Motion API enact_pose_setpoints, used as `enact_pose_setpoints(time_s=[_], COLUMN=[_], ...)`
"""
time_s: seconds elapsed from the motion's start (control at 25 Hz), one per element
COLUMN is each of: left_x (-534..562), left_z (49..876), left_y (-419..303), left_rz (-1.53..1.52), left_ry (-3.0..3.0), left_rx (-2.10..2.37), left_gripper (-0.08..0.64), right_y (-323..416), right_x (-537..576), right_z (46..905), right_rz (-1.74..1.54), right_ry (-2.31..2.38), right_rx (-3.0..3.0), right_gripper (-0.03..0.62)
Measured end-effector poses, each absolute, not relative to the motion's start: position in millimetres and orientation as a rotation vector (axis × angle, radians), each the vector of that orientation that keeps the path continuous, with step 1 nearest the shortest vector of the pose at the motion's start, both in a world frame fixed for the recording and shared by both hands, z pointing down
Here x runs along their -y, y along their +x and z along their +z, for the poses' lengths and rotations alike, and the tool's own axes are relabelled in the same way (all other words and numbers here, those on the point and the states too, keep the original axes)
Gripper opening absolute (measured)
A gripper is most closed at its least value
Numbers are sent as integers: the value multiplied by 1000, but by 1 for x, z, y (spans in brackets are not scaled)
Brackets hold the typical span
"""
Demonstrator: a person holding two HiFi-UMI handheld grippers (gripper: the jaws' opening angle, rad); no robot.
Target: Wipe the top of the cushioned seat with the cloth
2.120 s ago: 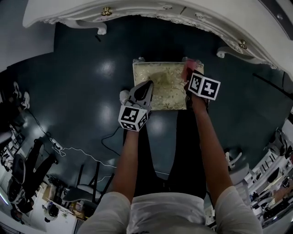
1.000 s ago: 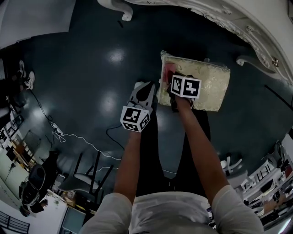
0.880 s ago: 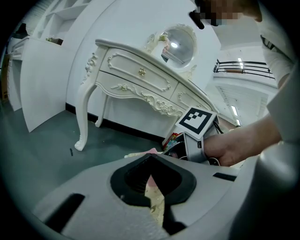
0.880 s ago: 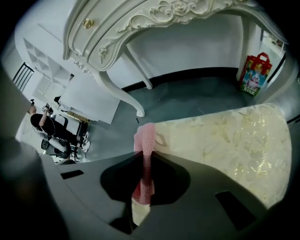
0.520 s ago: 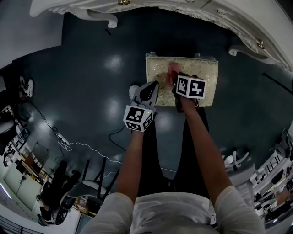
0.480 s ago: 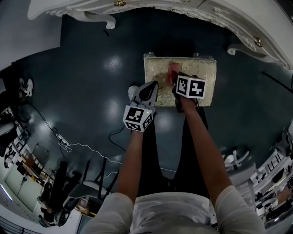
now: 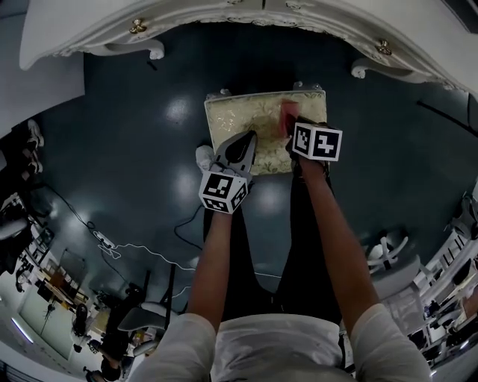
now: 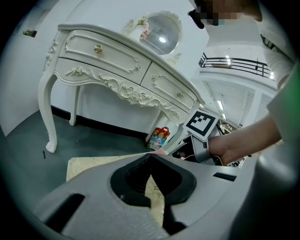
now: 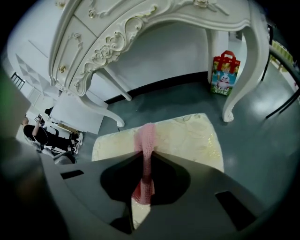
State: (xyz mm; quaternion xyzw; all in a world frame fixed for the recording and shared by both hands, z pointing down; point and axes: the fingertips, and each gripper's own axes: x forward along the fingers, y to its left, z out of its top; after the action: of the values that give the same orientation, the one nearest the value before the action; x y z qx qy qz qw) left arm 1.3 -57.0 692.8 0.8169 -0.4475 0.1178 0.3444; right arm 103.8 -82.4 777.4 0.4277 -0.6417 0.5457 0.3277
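Note:
The cushioned seat (image 7: 254,123) is a cream, gold-patterned square pad on the dark floor, also seen in the right gripper view (image 9: 187,133) and the left gripper view (image 8: 86,165). A pink knitted cloth (image 7: 287,113) lies on its top, right of middle near the far edge. My right gripper (image 7: 296,125) is shut on the cloth (image 9: 146,140), which runs forward from the jaws onto the seat. My left gripper (image 7: 243,139) hovers over the seat's near left part; its jaws (image 8: 150,158) are shut with nothing between them.
A white ornate dressing table (image 7: 224,16) arches over the far side, its curved legs (image 9: 243,70) flanking the seat. A colourful gift bag (image 9: 224,70) stands by the right leg. Cables (image 7: 134,246) trail on the floor at left. The person's legs stand just before the seat.
The right gripper has dragged the pink cloth across the seat top from its left side toward the right. The left gripper has kept its place at the near left edge.

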Motion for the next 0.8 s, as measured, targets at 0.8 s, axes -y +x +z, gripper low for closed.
enact_pose_setpoints(time_s=[0.8], left_x=[74], left_z=[702], left_y=[63], left_rz=[306], left_ry=[2166], left_rx=[1080], left_gripper=[12], right_y=[231], right_x=[94], right_z=[790], right_rz=[1387], right_ry=[1293], right_rx=[1552], right_gripper=[32])
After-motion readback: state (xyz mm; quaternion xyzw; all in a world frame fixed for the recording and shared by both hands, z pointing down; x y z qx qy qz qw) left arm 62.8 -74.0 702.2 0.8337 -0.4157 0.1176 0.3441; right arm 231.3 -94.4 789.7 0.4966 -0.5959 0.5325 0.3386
